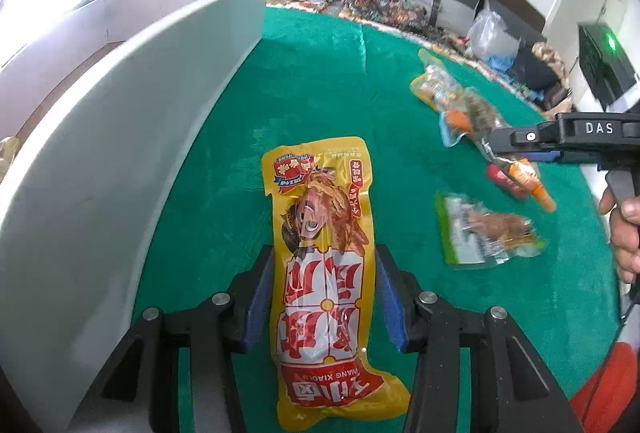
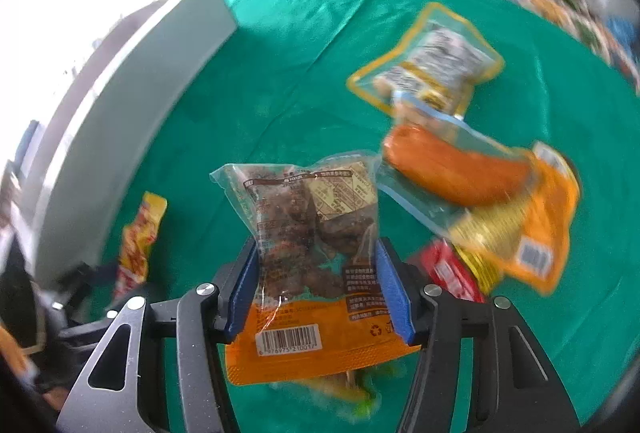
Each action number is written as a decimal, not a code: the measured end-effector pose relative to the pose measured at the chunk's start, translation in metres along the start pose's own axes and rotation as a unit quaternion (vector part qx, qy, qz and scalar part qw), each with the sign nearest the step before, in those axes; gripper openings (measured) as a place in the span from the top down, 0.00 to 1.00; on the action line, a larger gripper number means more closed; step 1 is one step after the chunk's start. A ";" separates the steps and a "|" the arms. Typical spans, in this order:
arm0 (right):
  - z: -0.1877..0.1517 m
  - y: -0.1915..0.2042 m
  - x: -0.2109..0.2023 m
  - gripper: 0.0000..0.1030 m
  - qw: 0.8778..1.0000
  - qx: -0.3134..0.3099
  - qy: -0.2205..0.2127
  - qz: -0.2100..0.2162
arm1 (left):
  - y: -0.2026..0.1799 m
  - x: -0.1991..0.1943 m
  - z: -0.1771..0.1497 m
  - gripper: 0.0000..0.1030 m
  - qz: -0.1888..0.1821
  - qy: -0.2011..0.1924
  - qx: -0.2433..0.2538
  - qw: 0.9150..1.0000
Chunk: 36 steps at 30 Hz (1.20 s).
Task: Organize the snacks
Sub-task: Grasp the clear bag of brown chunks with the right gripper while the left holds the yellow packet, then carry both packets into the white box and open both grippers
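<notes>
Right wrist view: the right gripper [image 2: 318, 289] pinches an orange-bottomed meat packet [image 2: 316, 257] by its edges, so the slick film could slip free. The left gripper [image 1: 324, 297] straddles the yellow packet [image 1: 324, 273], pads touching its sides; a loose pinch near the white bin [image 1: 120, 161] could drop it.

The left gripper [image 1: 325, 297] sat low, its blue pads either side of a yellow packet [image 1: 320, 273], jaws set just wider than it, pads at its edges; contact was hard to call. The right gripper [image 2: 318, 291] had its pads pressed into the sides of a clear-and-orange pouch [image 2: 316, 253], lifted and pinched in at the waist. Out to the side, the right hand [image 1: 624, 229] wrapped the handle, one finger on the trigger.
</notes>
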State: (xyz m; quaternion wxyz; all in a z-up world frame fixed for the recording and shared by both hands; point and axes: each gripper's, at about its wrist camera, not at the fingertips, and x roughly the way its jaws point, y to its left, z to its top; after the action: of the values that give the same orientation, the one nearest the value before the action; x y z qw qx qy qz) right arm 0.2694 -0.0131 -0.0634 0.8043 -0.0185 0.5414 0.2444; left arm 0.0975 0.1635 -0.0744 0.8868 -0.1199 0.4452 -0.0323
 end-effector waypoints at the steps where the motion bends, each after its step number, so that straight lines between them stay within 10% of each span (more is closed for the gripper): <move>1: -0.002 -0.009 -0.009 0.43 1.000 0.023 -0.011 0.016 | -0.002 -0.004 0.002 0.54 -0.007 -0.002 -0.003 1.000; 7: -0.001 -0.024 -0.029 0.43 0.997 0.071 -0.019 0.011 | -0.010 -0.040 0.017 0.54 -0.053 -0.021 -0.034 0.998; 12: 0.023 0.039 -0.075 0.42 0.991 0.051 -0.071 0.105 | 0.017 -0.094 0.037 0.54 -0.065 -0.063 -0.070 0.993; 20: 0.061 0.210 -0.096 0.40 0.964 -0.032 -0.095 0.246 | 0.126 -0.162 0.051 0.53 0.074 -0.104 -0.126 0.984; 23: 0.062 0.269 -0.075 0.23 0.964 -0.059 -0.102 0.239 | 0.165 -0.171 0.040 0.45 0.142 -0.098 -0.149 0.974; 25: 0.063 0.286 -0.056 0.22 0.969 -0.062 -0.080 0.226 | 0.183 -0.173 0.034 0.28 0.155 -0.091 -0.166 0.970; 30: 0.059 0.283 -0.043 0.22 0.971 -0.046 -0.065 0.227 | 0.196 -0.181 0.020 0.23 0.166 -0.105 -0.197 0.961; 36: 0.030 0.227 -0.069 0.23 0.978 -0.049 -0.117 0.168 | 0.147 -0.173 0.025 0.23 0.108 -0.107 -0.159 0.975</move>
State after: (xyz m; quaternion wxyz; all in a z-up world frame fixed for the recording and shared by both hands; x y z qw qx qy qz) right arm 0.1811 0.1694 0.0631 0.8078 0.0618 0.4263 0.4025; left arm 0.0060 0.3388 0.0395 0.8972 -0.2138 0.3571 0.1477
